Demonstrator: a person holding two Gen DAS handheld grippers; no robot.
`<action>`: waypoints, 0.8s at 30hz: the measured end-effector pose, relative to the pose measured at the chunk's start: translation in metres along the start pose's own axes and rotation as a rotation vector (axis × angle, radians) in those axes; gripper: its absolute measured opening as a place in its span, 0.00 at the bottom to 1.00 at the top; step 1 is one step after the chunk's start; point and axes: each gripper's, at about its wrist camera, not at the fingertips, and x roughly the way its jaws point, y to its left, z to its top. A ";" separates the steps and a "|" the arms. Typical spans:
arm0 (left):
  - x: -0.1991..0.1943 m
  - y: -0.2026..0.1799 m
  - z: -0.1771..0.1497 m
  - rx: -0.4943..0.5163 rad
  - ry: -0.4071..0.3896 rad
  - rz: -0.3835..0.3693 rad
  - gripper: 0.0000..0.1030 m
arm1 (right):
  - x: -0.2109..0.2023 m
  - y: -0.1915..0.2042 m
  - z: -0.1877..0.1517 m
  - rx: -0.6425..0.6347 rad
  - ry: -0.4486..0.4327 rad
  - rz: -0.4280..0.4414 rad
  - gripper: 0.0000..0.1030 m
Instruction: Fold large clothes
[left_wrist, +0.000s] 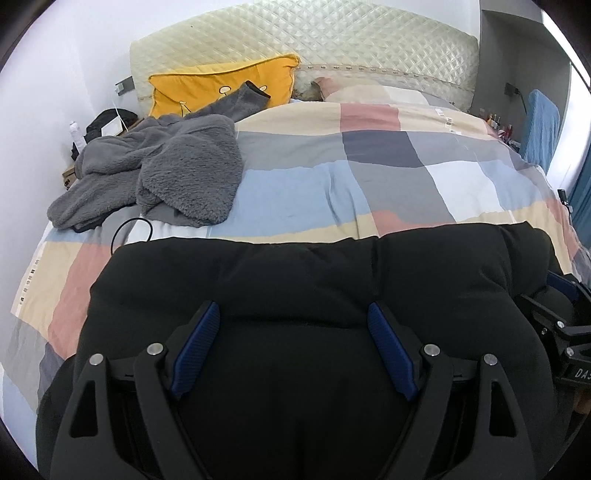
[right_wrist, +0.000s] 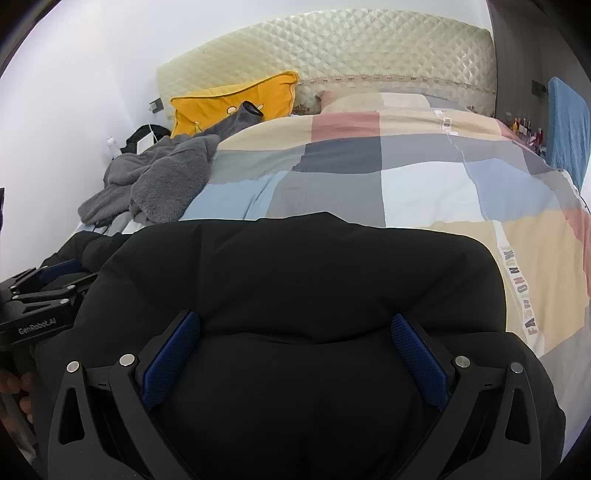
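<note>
A black padded garment (left_wrist: 295, 266) lies bunched at the near edge of the bed, on the patchwork quilt (left_wrist: 332, 177). My left gripper (left_wrist: 295, 332) hangs over its left half with the jaws wide apart. The blue pads (left_wrist: 199, 347) show bare, and the cloth lies under them, not pinched. In the right wrist view the same black garment (right_wrist: 295, 266) fills the foreground. My right gripper (right_wrist: 295, 339) is spread fully open above it, with the pads (right_wrist: 417, 354) clear of the fabric. Each gripper shows at the edge of the other's view: the right gripper (left_wrist: 554, 321), the left gripper (right_wrist: 48, 280).
A grey fleece garment (left_wrist: 177, 166) is heaped at the bed's left side, with a thin black cable (left_wrist: 129, 229) beside it. A yellow pillow (left_wrist: 214, 88) leans on the quilted headboard (left_wrist: 332, 40). A blue cloth-covered panel (left_wrist: 541, 125) stands at the right. A hand (right_wrist: 14, 391) grips the left handle.
</note>
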 end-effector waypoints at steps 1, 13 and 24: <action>-0.001 0.002 -0.001 -0.004 -0.002 0.002 0.82 | -0.001 0.000 -0.001 -0.002 -0.005 -0.001 1.00; -0.008 0.058 -0.015 -0.135 0.010 -0.001 0.83 | -0.009 -0.007 -0.006 -0.027 -0.009 -0.036 1.00; -0.007 0.107 -0.037 -0.168 0.046 0.088 0.84 | -0.028 -0.039 -0.020 -0.010 -0.007 -0.044 0.99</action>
